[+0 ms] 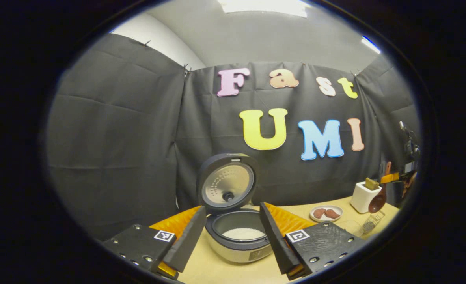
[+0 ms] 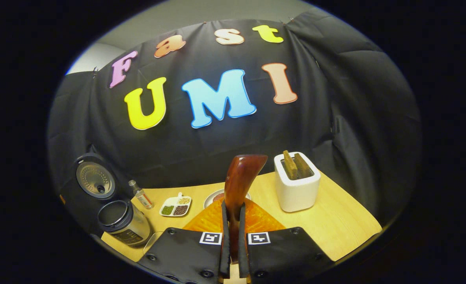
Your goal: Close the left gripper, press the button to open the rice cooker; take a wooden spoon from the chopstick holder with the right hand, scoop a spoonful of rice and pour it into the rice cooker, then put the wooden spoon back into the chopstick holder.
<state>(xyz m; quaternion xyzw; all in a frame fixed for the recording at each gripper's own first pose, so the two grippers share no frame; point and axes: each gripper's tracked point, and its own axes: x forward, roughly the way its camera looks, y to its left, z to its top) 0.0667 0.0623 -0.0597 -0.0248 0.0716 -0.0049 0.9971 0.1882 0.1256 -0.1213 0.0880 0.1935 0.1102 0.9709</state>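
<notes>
**Cooker open, spoon clamped in right gripper**

Table, light wood, spreads under both grippers.

Rice cooker sits dead ahead of the left gripper, framed between its 2 fingers, which stand wide apart & hold nothing. Lid is swung up, standing upright behind the pot; white rice lies in the inner pot. In the right gripper view the cooker is far off to the left, lid up too.

White toaster stands ahead & to the right of the right gripper, 2 brown slices poking out of its slots. In the left gripper view the toaster is far right.

Right gripper is clenched on the wooden spoon: both fingers press the shaft from either side, & the spoon rises upright ahead of them, top end curling to the right. In the left gripper view the spoon hangs bowl-down at far right, w/ the right gripper at its upper part, just beside the toaster.

Wire basket sits below the spoon bowl, near table edge.

Small plate w/ 2 reddish-brown pieces lies right of the cooker, left of the toaster.

Divided dish w/ grains/beans sits left of the right gripper; small clear bottle btw. it & the cooker.
</notes>
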